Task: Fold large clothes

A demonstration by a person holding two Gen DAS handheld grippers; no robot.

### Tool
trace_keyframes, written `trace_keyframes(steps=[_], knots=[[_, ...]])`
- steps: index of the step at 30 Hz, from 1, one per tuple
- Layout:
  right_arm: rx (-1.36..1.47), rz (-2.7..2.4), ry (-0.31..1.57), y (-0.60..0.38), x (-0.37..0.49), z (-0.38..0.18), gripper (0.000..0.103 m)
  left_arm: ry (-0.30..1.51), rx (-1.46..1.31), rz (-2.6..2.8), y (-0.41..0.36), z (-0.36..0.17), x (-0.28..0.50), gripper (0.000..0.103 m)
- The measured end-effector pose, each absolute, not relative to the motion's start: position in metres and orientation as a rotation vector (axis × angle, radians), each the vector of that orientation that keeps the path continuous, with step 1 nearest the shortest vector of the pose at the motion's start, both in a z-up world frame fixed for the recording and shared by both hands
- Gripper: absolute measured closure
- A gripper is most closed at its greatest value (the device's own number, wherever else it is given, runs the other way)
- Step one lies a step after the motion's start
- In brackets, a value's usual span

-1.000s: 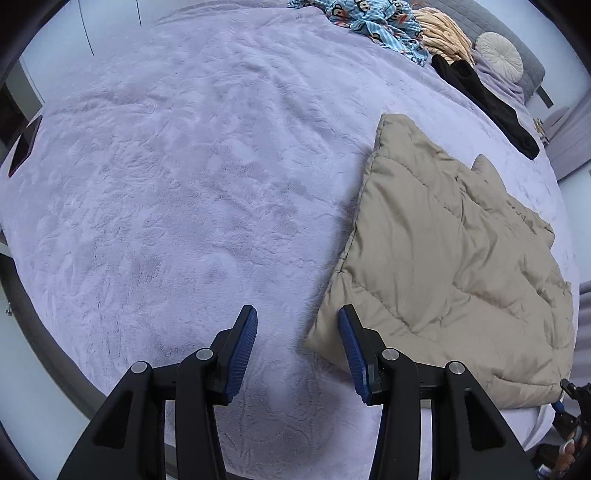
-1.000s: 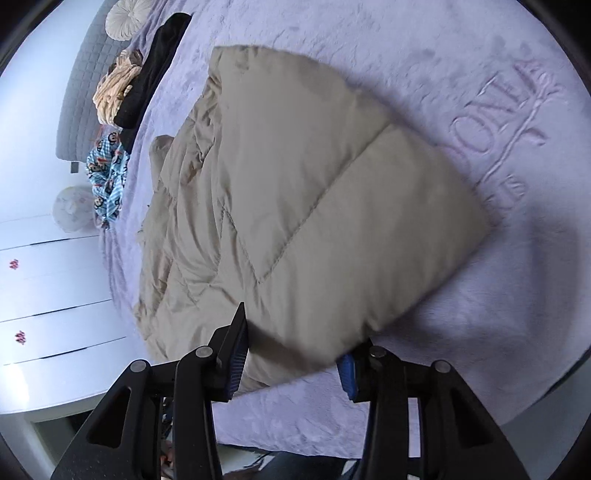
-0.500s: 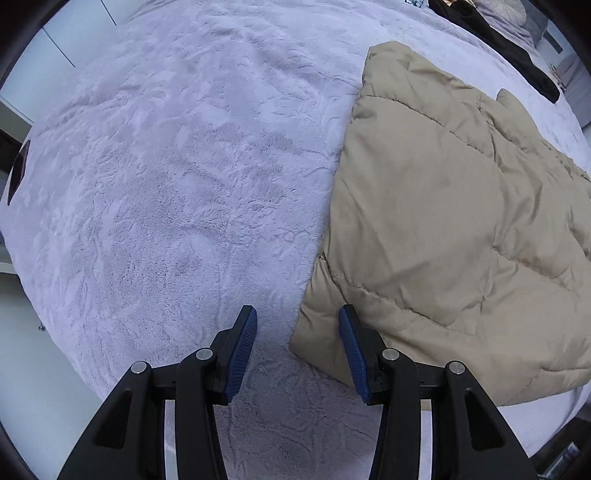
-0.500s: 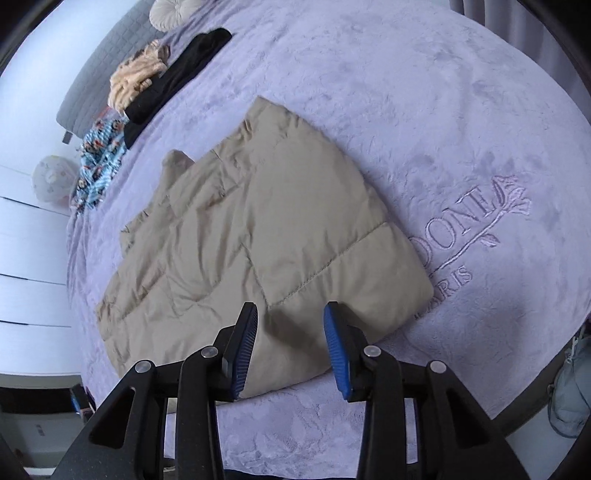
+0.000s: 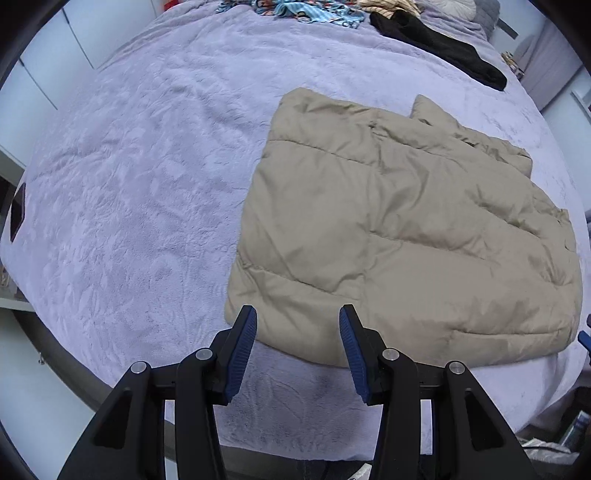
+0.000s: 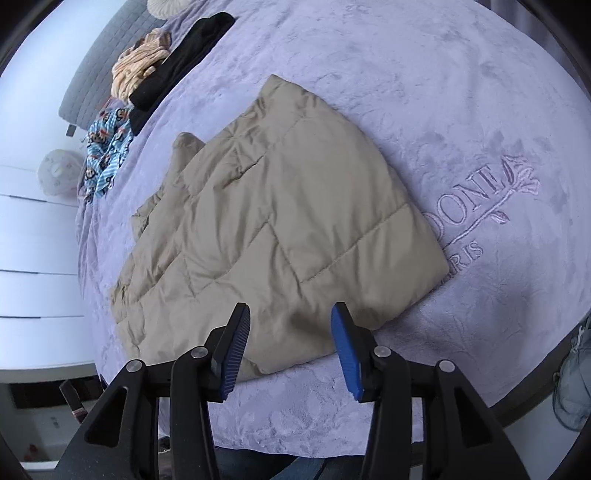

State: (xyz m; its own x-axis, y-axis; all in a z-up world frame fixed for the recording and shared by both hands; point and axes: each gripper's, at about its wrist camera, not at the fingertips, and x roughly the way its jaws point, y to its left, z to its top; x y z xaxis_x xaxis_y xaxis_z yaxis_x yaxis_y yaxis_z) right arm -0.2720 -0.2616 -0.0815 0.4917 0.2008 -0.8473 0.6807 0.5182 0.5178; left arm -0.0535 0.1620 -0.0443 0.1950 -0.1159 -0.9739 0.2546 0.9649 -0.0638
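Two claws checked | left gripper [image 5: 298, 325]: spread, empty, above near edge of folded beige quilted puffer jacket [image 5: 399, 229] | right gripper [image 6: 290, 326]: just widened, empty, above same jacket | jacket flat on lilac plush bedspread [image 5: 140, 177]

Each gripper, left gripper [image 5: 298, 349] and right gripper [image 6: 288, 345], is built of black linkage arms, fastened with silver screws and faced with ribbed blue pads.

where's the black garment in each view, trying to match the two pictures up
Left wrist: the black garment lies at the top right, on the far side of the bed beyond the beige quilted jacket.
Right wrist: it lies at the top left, beyond the same jacket.
Shared landmark: the blue patterned cloth beside it.
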Motion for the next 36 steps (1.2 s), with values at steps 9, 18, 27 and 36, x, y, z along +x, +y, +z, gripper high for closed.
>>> trace_keyframes(steps=[9,18,27,36], knots=[[0.944,-0.260,1.099,-0.241,-0.274,-0.073,0.039,1.313,0.186,-0.244,0.145,-0.025,-0.089,0.005],[0.966,-0.218,1.143,-0.234,-0.280,-0.086,0.032,1.304,0.217,-0.227,0.151,-0.020,-0.092,0.005],[0.897,-0.236,1.082,-0.208,-0.233,-0.062,0.017,1.267,0.224,-0.303,0.159,-0.012,-0.033,0.005],[0.827,-0.246,1.127,-0.161,-0.137,-0.057,0.017,1.299,0.230,-0.366,0.181,-0.018,0.044,0.005]])
